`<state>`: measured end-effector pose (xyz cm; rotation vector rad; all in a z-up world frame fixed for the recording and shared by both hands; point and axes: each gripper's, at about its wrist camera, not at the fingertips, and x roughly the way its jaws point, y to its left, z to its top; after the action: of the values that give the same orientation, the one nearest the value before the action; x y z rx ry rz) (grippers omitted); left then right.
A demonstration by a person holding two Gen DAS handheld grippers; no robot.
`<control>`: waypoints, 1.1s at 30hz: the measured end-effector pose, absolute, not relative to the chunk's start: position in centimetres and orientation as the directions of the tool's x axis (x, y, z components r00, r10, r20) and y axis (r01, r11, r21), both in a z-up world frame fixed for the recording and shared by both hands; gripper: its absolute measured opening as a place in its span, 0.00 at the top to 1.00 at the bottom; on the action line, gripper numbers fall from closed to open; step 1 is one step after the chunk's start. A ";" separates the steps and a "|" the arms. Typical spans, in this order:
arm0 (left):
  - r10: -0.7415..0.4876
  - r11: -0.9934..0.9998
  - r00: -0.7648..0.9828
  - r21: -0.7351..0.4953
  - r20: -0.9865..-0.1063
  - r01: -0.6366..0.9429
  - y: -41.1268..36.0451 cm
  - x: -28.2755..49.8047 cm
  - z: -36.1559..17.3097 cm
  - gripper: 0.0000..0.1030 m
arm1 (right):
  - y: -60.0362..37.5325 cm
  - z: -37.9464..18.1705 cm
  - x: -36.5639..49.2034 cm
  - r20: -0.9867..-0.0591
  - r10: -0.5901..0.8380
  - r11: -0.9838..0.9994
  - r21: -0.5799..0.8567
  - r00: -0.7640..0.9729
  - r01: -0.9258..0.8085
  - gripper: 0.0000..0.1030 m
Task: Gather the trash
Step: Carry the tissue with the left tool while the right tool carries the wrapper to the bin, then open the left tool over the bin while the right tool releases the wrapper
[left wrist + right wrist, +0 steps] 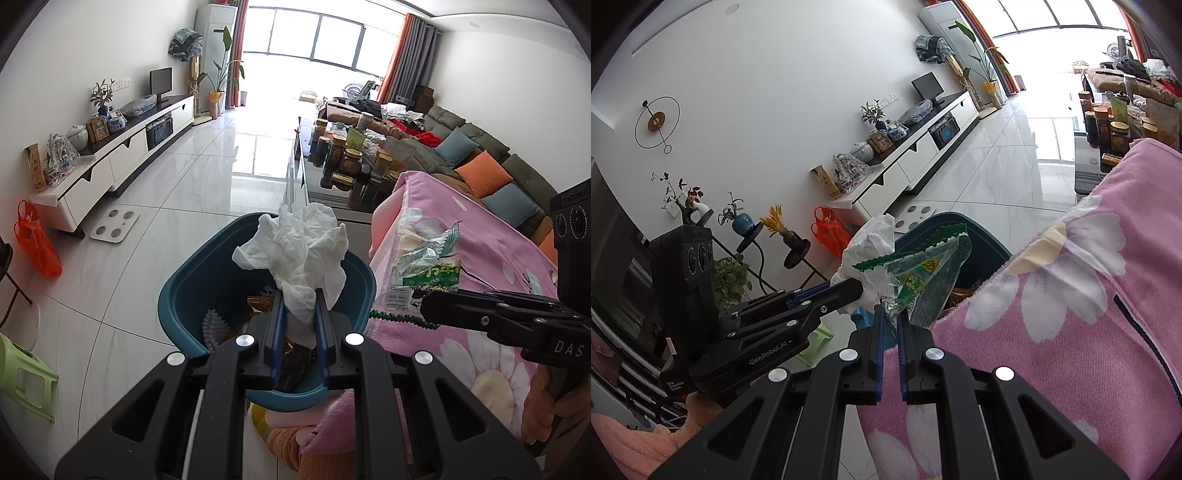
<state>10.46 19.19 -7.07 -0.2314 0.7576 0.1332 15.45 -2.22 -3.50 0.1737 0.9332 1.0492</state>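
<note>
My left gripper [300, 295] is shut on a crumpled white tissue [299, 247] and holds it over a teal trash bin [177, 295] that has wrappers inside. In the right wrist view the same tissue [868, 240] shows at the tip of the left gripper [858, 286]. My right gripper [890, 310] is shut on a clear and green plastic wrapper [923, 273], just over the edge of a pink flowered blanket [1071, 295] and beside the bin [982, 247]. The left wrist view shows that wrapper [428, 266] at the right gripper's tip [424, 306].
A white TV cabinet [122, 155] runs along the left wall, with an orange bag [37, 243] and a bathroom scale [114, 225] on the tiled floor. A dark table with several jars [351, 158] and a sofa [480, 162] stand beyond the blanket. A green stool [22, 373] is near left.
</note>
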 end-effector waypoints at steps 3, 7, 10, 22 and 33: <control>0.038 0.965 0.717 -0.161 -0.697 -0.207 19.3 10.7 -7.3 0.85 | -2.0 -3.7 15.6 -0.579 0.798 0.525 0.534 0.166 -0.662 0.94; 0.040 0.963 0.713 -0.163 -0.700 -0.213 19.5 11.0 -7.6 0.85 | -1.5 -3.8 15.7 -0.585 0.794 0.528 0.532 0.164 -0.661 0.94; 0.042 0.962 0.710 -0.163 -0.703 -0.218 19.9 11.1 -7.7 0.85 | -1.3 -3.9 15.9 -0.589 0.791 0.531 0.531 0.163 -0.660 0.94; 0.047 0.956 0.689 -0.169 -0.723 -0.241 20.6 12.3 -9.1 0.85 | 1.0 -4.8 16.3 -0.630 0.763 0.551 0.516 0.146 -0.655 0.94; 0.044 0.952 0.678 -0.175 -0.734 -0.251 20.9 12.8 -9.8 0.84 | 2.6 -5.5 16.7 -0.669 0.731 0.578 0.498 0.138 -0.647 0.93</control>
<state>12.77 20.92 -9.80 -0.2721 0.8114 0.1677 16.72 2.60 -5.46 0.0976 1.0285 0.9983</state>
